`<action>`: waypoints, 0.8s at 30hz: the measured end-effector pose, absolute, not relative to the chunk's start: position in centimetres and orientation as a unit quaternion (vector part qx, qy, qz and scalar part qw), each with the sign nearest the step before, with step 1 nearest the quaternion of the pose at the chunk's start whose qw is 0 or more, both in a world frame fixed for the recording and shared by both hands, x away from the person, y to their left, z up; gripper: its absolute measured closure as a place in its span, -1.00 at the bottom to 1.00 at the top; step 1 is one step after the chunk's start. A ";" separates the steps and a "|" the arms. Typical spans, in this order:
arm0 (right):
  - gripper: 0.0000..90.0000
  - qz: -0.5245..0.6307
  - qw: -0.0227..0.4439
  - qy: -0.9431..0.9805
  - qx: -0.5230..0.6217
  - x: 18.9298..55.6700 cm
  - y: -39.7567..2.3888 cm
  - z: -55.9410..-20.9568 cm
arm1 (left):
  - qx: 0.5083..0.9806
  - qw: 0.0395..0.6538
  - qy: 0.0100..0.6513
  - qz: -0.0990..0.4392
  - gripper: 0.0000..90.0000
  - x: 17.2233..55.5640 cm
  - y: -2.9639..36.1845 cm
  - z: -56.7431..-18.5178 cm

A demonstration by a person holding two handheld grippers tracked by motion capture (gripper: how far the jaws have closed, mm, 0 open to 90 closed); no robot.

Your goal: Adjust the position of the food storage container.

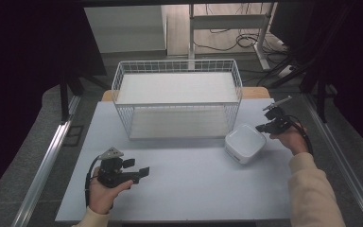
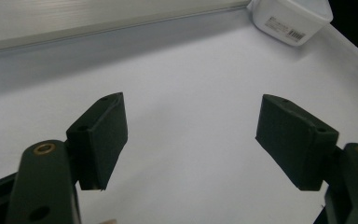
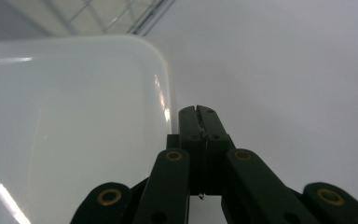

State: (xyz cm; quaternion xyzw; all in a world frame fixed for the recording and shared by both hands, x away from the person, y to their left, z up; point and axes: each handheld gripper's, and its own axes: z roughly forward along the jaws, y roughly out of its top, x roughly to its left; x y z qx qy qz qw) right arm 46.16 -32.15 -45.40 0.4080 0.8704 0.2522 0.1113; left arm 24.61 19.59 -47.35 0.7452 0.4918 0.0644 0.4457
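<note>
Jaws: left gripper [image 1: 139, 171] spread wide over bare desk [image 1: 194, 175], nothing between them. Right gripper [image 3: 199, 112] pressed fully together, empty, tips just beside the white plastic container [image 1: 245, 143]. Container sits on the desk at the front right corner of the wire basket [image 1: 177, 97], near the right hand [image 1: 293, 139].

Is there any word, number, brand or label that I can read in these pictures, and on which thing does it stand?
No text can be read.
White container: in the left gripper view a small label with printed lines and a barcode is on its side, too small and blurred to read.
Wire basket, table, left gripper and right gripper: no writing seen.
</note>
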 end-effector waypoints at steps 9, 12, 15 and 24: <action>1.00 0.244 0.107 0.882 0.389 43.7 -30.2 -45.4 | 0.745 0.450 0.489 0.063 -0.46 24.5 19.3 -47.1; 0.99 0.255 0.106 0.885 0.374 42.5 -29.1 -45.1 | 0.745 0.451 0.487 0.061 -0.46 24.5 19.2 -47.0; 0.99 0.259 0.103 0.885 0.373 41.2 -28.1 -45.0 | 0.745 0.453 0.486 0.063 -0.46 24.4 19.2 -46.8; 0.99 0.274 0.101 0.886 0.359 37.7 -25.9 -44.7 | 0.743 0.454 0.488 0.066 -0.46 24.2 19.1 -46.6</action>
